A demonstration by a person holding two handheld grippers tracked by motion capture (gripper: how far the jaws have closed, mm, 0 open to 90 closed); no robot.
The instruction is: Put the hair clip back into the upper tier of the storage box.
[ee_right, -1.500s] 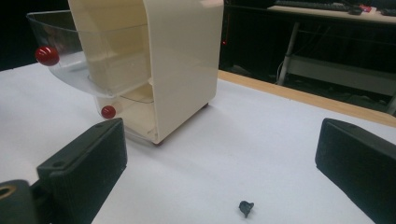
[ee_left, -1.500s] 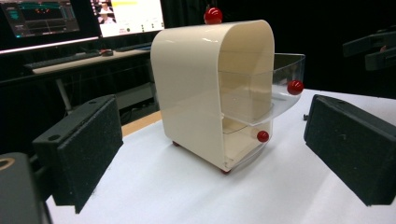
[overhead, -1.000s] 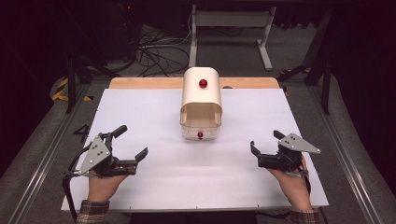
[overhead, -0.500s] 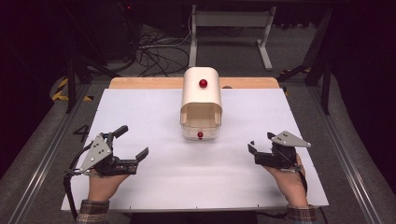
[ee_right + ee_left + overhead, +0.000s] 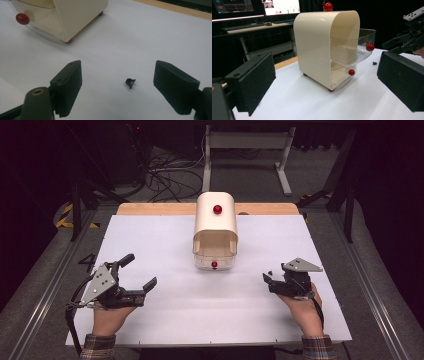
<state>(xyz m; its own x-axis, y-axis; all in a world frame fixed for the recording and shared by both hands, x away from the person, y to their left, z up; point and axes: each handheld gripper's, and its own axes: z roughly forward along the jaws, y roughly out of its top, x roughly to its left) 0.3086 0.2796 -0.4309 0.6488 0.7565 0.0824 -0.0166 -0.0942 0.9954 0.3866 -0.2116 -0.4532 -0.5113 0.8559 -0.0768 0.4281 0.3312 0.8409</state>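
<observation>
A cream cabinet [image 5: 215, 227] with a rounded top stands at mid-table, a red knob [image 5: 217, 209] on top. Its two clear drawers carry red knobs; the upper drawer [image 5: 365, 40] is pulled out further than the lower one [image 5: 351, 72]. My left gripper [image 5: 140, 270] rests at the front left, open and empty, facing the cabinet. My right gripper [image 5: 274, 273] sits at the front right, tilted toward the table. Its jaws have just been closing and are still open around a tiny black scrap [image 5: 130, 83], with neither pad touching it.
A white sheet [image 5: 165, 240] covers the table, and a wooden edge [image 5: 150, 209] shows at the back. Desks with monitors [image 5: 280, 6] stand beyond the cabinet. Cables and a metal stand [image 5: 245, 150] lie on the floor behind the table.
The right gripper's jaws have narrowed, and it has edged slightly left and tipped down toward the table. The left gripper and the cabinet have not moved.
</observation>
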